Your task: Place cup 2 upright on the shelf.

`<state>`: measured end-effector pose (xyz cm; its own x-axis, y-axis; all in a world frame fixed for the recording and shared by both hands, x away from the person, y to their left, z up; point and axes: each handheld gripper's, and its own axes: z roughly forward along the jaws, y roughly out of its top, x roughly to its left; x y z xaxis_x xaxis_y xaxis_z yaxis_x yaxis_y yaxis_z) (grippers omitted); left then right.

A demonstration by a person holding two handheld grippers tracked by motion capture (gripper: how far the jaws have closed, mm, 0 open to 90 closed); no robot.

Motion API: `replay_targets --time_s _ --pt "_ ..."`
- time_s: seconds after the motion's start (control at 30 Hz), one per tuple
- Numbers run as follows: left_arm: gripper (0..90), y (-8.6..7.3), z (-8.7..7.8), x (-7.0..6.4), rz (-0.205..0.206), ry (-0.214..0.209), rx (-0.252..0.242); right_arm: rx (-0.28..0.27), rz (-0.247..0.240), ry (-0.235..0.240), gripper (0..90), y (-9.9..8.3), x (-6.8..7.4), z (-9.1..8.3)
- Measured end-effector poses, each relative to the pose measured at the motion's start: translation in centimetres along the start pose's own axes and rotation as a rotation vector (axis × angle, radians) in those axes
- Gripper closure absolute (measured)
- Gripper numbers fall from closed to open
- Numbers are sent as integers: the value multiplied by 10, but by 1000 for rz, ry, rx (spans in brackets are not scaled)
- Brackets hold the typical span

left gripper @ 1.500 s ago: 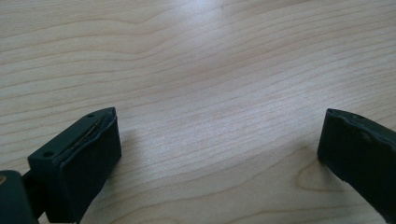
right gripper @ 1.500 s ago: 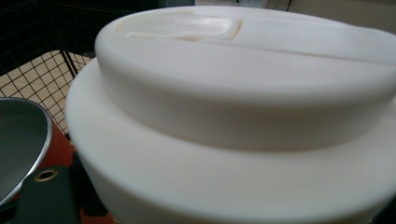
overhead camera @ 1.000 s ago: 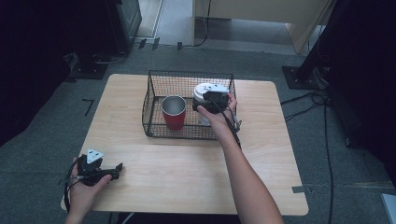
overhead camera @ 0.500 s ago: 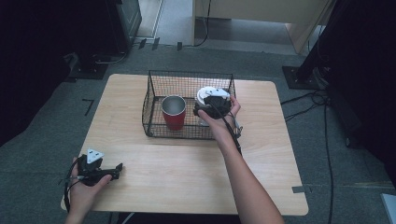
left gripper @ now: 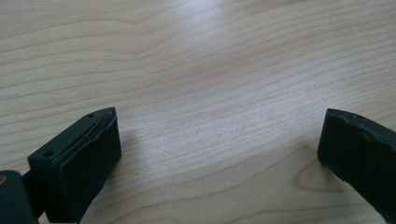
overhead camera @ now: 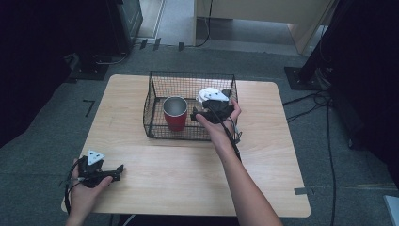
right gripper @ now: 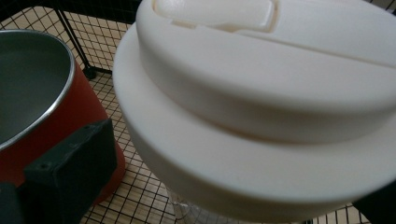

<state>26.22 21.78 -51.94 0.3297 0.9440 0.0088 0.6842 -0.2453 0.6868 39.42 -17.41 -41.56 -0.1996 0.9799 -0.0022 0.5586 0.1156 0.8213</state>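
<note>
At the near left corner of the wooden table, the left gripper is lying low in the person's left hand, its jaws pointing toward the right along the tabletop. In the left gripper view the two black jaws are standing wide apart, with bare wood grain between them.

Farther right, the black wire basket is sitting at the far middle of the table. A red cup with a metal rim is standing upright in the basket's left part, mouth facing up.

Just beside the red cup, in the right part of the basket, a clear cup with a white lid is standing with its long axis roughly vertical and the lid on top; in the right gripper view it is leaning slightly against the frame. The right gripper is reaching over the basket's near wall, held by the right hand. Its jaws are flanking the lid's rim, one on each side, but whether they are pressing on it I cannot tell.
</note>
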Motion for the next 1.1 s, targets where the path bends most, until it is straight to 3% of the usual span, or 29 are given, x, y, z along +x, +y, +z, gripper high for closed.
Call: replay_targets --time_s 0.13,0.23,0.73,1.1 --pt "2 0 0 0 0 0 0 5 3 -3 0 -2 1 -3" --pt "2 0 0 0 1 0 0 -2 -15 -38 0 -3 3 -7" --pt "2 0 0 0 1 0 0 -5 -3 -16 0 -18 -3 -26" --pt "2 0 0 0 2 1 0 -49 -46 15 0 -32 -10 -48"
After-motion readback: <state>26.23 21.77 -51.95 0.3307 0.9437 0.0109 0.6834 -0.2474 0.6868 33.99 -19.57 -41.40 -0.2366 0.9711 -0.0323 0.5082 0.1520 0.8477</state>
